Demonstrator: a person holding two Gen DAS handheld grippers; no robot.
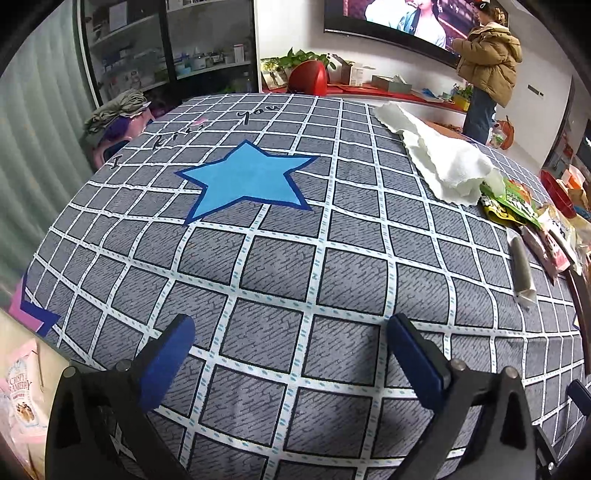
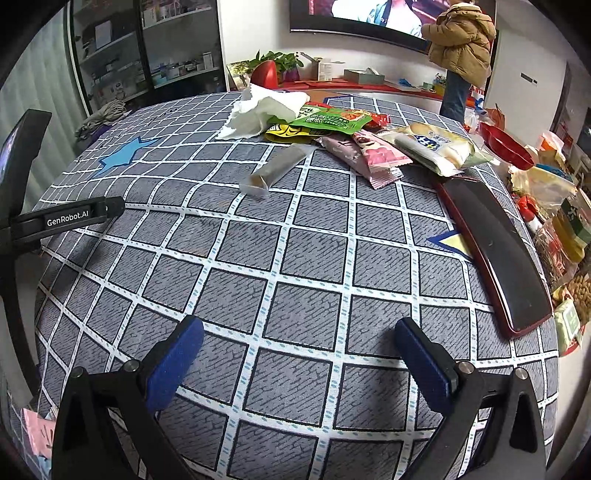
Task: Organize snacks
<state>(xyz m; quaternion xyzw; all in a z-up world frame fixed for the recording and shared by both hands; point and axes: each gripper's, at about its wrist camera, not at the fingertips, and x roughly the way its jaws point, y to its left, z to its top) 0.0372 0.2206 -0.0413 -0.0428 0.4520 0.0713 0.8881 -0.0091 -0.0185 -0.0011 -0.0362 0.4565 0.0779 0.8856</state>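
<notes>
You have a grey grid-patterned tablecloth (image 2: pixel 295 258) with a blue star (image 1: pixel 245 181) printed on it; a crumpled white towel (image 2: pixel 266 110) lies at its far side; a dark red-rimmed tray (image 2: pixel 495 254) rests along the right edge; beyond, a person in a tan puffer jacket (image 1: pixel 487 59) stands before a wall-mounted television (image 1: pixel 388 18); a glass-door shelving cabinet (image 1: pixel 170 48) fills the left wall.

White lettering "GenRobot.AI" runs along the black arm of the left gripper (image 2: pixel 70 218) at the side of the right wrist view. The pink snack bag (image 1: pixel 20 391) at the table's near corner reads "CRISPY", with a second line too blurred to make out. Black script across the checked tablecloth (image 1: pixel 295 258) ends in "you"; the snack wrappers' print is too small to read
</notes>
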